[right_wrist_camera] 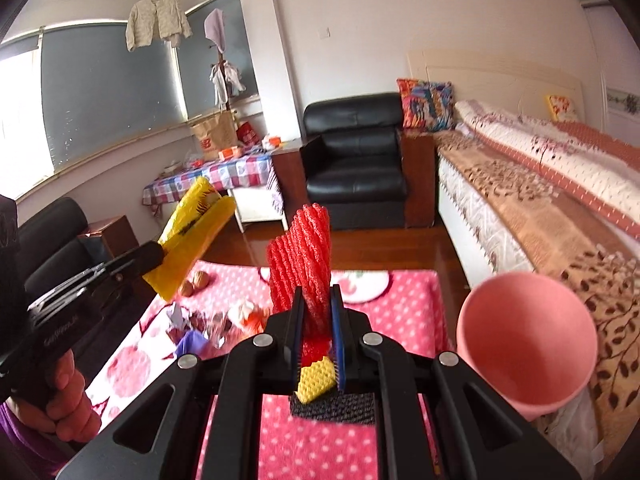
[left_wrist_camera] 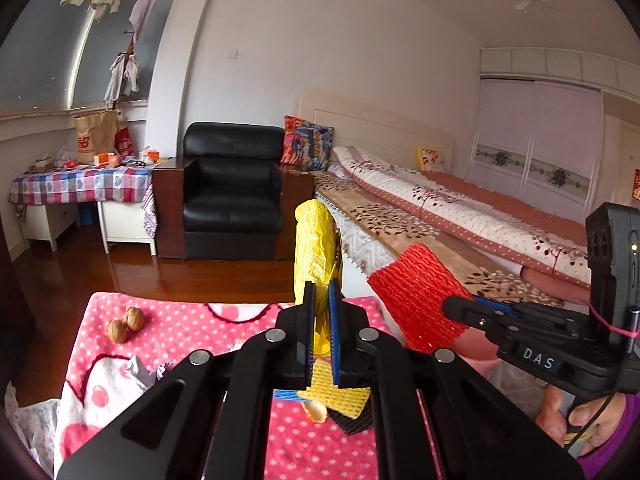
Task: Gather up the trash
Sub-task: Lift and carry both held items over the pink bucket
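Observation:
My left gripper (left_wrist_camera: pixel 321 300) is shut on a yellow plastic bag (left_wrist_camera: pixel 314 244) and holds it upright above the pink dotted table (left_wrist_camera: pixel 180 320). My right gripper (right_wrist_camera: pixel 317 304) is shut on a red foam fruit net (right_wrist_camera: pixel 302 252), also held above the table. The red net (left_wrist_camera: pixel 416 296) and right gripper (left_wrist_camera: pixel 450 304) show at the right of the left wrist view. The yellow bag (right_wrist_camera: pixel 192 232) and left gripper (right_wrist_camera: pixel 156 256) show at the left of the right wrist view. A pink bin (right_wrist_camera: pixel 528 344) stands at the table's right, its mouth tilted toward the camera.
On the table lie a yellow foam net (right_wrist_camera: pixel 316 378), a black net (right_wrist_camera: pixel 340 406), two walnuts (left_wrist_camera: pixel 126 324), crumpled wrappers (right_wrist_camera: pixel 212 324) and a peel (left_wrist_camera: pixel 316 412). A bed (right_wrist_camera: pixel 540 184) is at the right, a black armchair (left_wrist_camera: pixel 232 188) behind.

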Action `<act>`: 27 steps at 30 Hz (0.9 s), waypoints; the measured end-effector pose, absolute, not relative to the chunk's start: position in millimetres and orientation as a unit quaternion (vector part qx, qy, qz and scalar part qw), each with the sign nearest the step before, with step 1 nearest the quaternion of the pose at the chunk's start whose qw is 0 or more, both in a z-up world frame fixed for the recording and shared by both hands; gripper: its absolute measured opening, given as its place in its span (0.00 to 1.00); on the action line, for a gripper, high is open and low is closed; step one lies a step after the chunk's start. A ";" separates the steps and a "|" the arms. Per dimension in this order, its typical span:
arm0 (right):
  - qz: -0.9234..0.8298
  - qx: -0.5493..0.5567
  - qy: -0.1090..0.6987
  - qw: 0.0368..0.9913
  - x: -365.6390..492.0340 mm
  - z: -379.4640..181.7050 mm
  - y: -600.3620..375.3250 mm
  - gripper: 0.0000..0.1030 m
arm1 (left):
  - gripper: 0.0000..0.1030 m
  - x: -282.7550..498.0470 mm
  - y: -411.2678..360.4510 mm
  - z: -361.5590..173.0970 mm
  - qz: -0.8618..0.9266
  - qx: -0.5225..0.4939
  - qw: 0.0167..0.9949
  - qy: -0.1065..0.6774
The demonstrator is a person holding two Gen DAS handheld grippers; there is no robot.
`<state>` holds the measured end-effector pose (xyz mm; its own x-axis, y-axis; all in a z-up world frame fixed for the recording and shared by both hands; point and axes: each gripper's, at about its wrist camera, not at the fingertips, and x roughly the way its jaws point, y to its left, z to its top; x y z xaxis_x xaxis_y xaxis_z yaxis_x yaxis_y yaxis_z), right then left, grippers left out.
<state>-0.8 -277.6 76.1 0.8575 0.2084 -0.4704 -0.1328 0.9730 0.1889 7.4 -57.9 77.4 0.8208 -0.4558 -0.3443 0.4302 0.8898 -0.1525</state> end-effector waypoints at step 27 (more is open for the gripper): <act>-0.066 0.149 0.229 0.960 1.5 51.0 -335.2 0.11 | 0.06 46.5 -177.2 49.2 -0.300 0.014 0.924 0.236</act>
<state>1.5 -335.2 51.0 0.8868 -0.0589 -0.4584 0.1952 0.9467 0.2561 46.5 -177.2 49.2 0.7084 -0.5481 -0.4447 0.5615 0.8194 -0.1154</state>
